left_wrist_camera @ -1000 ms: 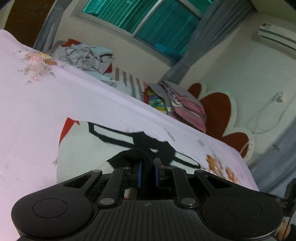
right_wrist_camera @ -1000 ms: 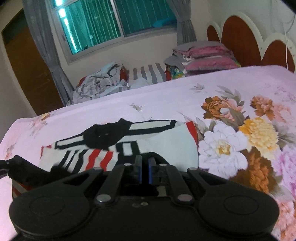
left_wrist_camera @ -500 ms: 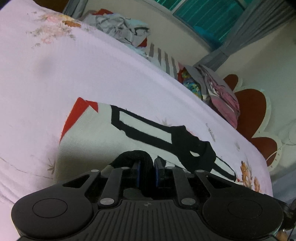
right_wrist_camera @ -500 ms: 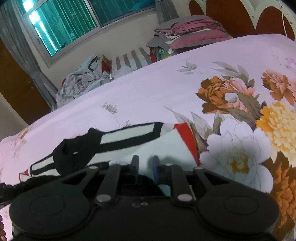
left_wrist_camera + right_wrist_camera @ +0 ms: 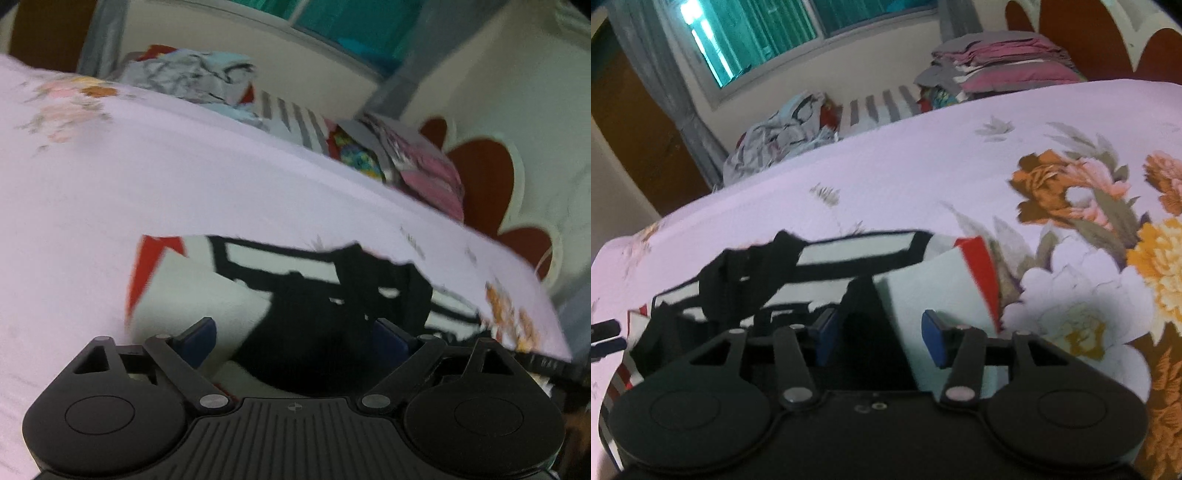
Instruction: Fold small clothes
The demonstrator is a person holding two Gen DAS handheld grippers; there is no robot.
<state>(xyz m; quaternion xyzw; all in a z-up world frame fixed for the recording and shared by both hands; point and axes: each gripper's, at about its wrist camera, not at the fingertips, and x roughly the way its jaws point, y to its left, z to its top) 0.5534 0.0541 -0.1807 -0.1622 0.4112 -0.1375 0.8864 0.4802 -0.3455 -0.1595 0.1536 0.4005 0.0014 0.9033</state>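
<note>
A small white garment with black bands and red trim (image 5: 229,295) lies folded on the floral bedsheet (image 5: 147,177). My left gripper (image 5: 295,339) is open, its blue pads spread just above the garment's black edge. In the right wrist view the same garment (image 5: 923,291) lies below my right gripper (image 5: 881,334), which is open with its blue pads on either side of the folded white edge. The left gripper's fingertips (image 5: 605,339) show at the far left of that view.
A heap of crumpled clothes (image 5: 783,136) and a stack of folded clothes (image 5: 1001,62) lie at the far side of the bed. A red scalloped headboard (image 5: 484,177) is at the right. Large printed flowers (image 5: 1108,258) cover the sheet to the right.
Both grippers were shut on the garment's black edge and have opened, letting it drop onto the bed. The folded edge now lies over the garment.
</note>
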